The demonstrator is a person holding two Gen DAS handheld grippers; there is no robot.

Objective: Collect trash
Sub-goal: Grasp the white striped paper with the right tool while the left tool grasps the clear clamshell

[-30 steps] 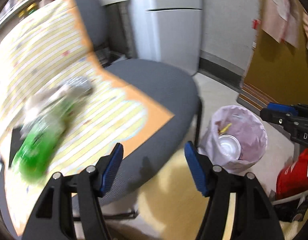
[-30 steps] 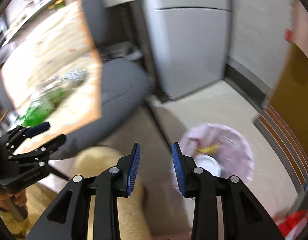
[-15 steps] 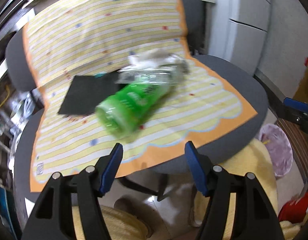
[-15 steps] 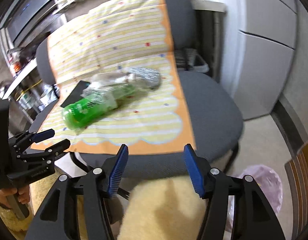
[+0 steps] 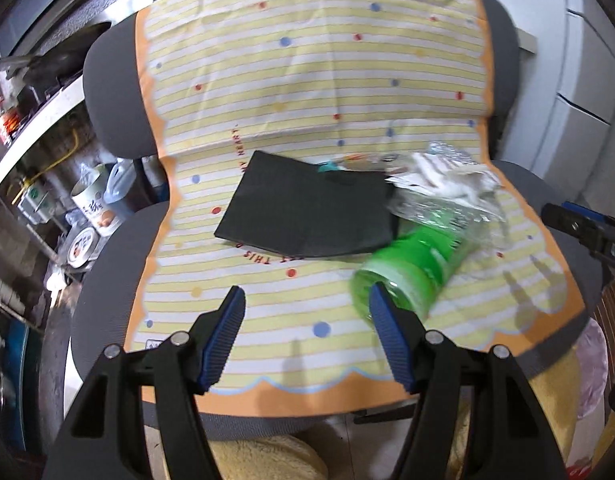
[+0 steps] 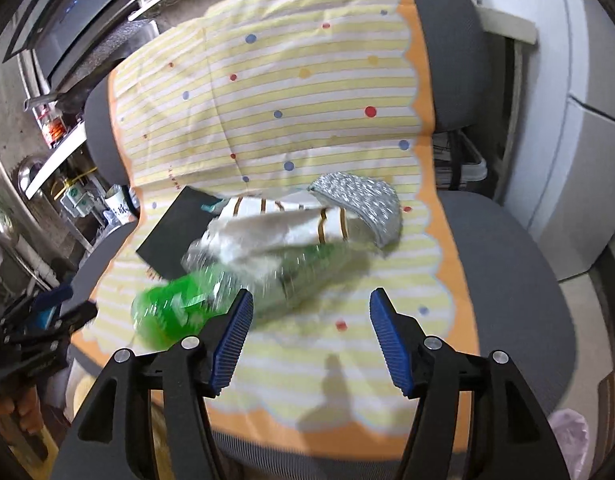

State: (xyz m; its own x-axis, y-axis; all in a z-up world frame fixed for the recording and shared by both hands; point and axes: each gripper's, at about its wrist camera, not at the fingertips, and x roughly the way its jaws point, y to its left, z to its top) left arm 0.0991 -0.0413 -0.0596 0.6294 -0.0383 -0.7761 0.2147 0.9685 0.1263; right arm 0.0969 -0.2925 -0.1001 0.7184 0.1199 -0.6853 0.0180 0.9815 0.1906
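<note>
Left gripper: the left gripper [image 5: 303,336] hangs over the front of the seat, its blue-padded jaws wide apart with only cloth showing between them; its right pad stands in front of the bottle's base.
Seat cover: a yellow-and-white striped cloth with coloured dots and an orange scalloped edge [image 5: 267,288] drapes over the grey fabric office chair [image 5: 107,92], back and seat.
Flat item: a black rectangular flat sheet [image 5: 303,212] lies on the cloth at mid-seat, left of the trash pile.
Bottle: a crushed clear plastic bottle with a green label [image 6: 187,304] lies on its side on the cloth, overlapping the sheet's right edge.
Wrappers: a crumpled white paper cup with brown stripes [image 6: 283,228] rests on the bottle; a silver foil wrapper [image 6: 359,204] sits just beside it on the right.
Right gripper: the right gripper [image 6: 309,338] has its jaws opening, nothing between them; the bottle lies just beyond its left pad.
Bin: a pink-lined bin bag [image 5: 591,368] shows at the floor, right of the chair.
</note>
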